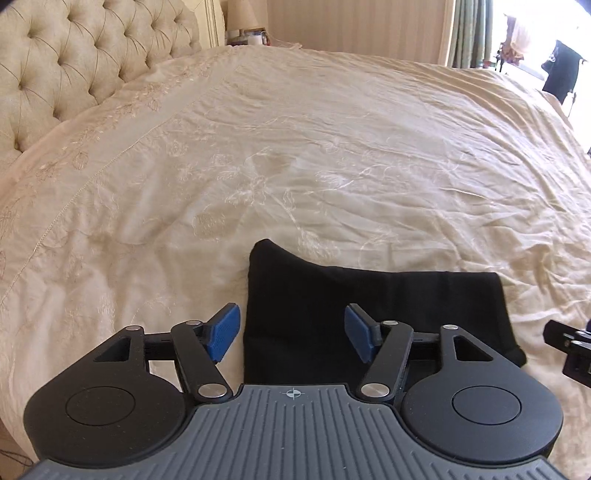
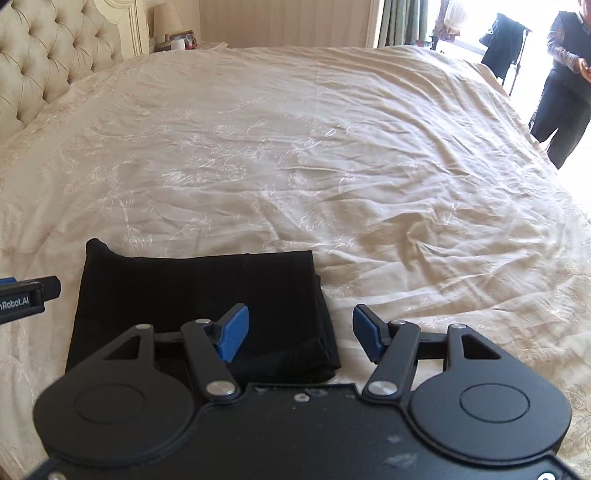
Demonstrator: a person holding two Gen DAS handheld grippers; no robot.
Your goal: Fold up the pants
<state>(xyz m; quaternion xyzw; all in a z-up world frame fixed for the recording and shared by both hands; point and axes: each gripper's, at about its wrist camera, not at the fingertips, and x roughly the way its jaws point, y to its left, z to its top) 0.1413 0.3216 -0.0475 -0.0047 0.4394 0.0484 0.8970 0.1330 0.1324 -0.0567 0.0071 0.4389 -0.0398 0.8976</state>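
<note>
Black pants (image 1: 369, 314) lie folded into a compact rectangle on the cream bedspread (image 1: 295, 147), near the front edge. My left gripper (image 1: 291, 334) is open and empty, hovering over the left part of the pants. In the right wrist view the same pants (image 2: 192, 291) lie at lower left. My right gripper (image 2: 299, 336) is open and empty over the right edge of the pants. The right gripper shows at the right edge of the left wrist view (image 1: 569, 350), and the left gripper at the left edge of the right wrist view (image 2: 26, 295).
A tufted cream headboard (image 1: 74, 59) stands at the far left. A nightstand with a lamp (image 1: 243, 22) is behind the bed. A person in dark clothes (image 2: 565, 81) stands by the far right corner near the curtains (image 2: 402, 22).
</note>
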